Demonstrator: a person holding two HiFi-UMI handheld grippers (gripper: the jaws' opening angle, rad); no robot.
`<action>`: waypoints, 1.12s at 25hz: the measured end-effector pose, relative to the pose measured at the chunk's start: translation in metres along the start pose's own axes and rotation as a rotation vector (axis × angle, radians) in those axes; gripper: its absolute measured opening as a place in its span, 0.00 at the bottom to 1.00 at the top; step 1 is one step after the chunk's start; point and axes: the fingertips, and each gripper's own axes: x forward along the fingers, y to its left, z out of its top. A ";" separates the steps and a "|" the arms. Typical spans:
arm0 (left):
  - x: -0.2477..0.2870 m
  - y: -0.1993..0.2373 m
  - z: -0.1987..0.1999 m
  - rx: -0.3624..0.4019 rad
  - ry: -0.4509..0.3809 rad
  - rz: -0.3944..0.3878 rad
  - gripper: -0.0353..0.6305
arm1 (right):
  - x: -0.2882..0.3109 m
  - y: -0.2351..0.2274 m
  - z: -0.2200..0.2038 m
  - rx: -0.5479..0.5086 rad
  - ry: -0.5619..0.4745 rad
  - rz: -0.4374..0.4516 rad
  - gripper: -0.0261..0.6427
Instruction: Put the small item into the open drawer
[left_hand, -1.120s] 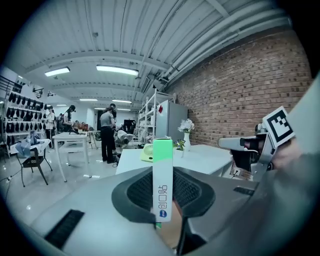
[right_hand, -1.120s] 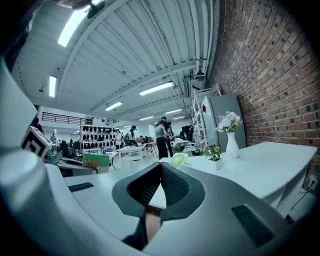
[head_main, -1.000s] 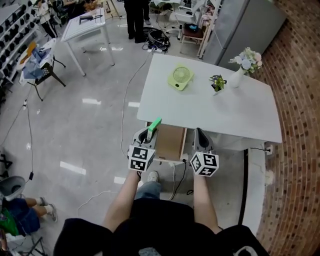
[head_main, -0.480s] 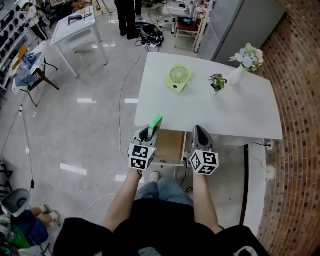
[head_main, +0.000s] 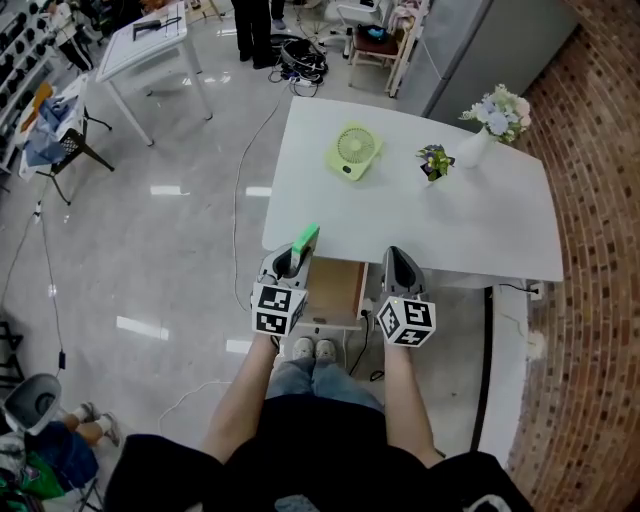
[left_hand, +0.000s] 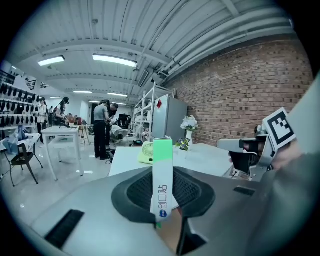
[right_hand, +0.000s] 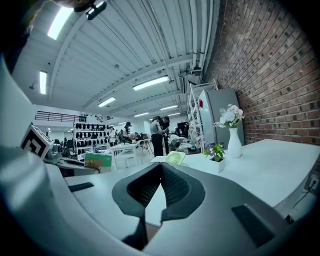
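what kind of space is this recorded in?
Probably a lab or workshop in an industrial hall: bare brick wall, exposed ceiling pipes, wall racks of gear, and cables lying on a polished floor.

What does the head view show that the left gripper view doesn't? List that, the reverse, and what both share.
Head view only: the person's shoes, the open drawer seen from above, and the marker cube on the left gripper.
Left gripper view only: the ceiling lights, the blue print on the green-and-white box, and the left gripper's pads clamped on it.
Both: that box, the green fan, the vase of flowers, the white table and the right gripper.
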 end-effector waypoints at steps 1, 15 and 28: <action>0.002 0.000 -0.001 0.000 0.003 0.001 0.19 | 0.002 -0.001 -0.001 -0.002 0.004 0.003 0.04; 0.017 -0.020 -0.077 -0.061 0.140 -0.007 0.19 | 0.010 -0.001 -0.086 0.039 0.169 0.055 0.04; 0.064 -0.024 -0.202 -0.131 0.301 -0.009 0.19 | 0.045 0.012 -0.230 0.073 0.371 0.129 0.04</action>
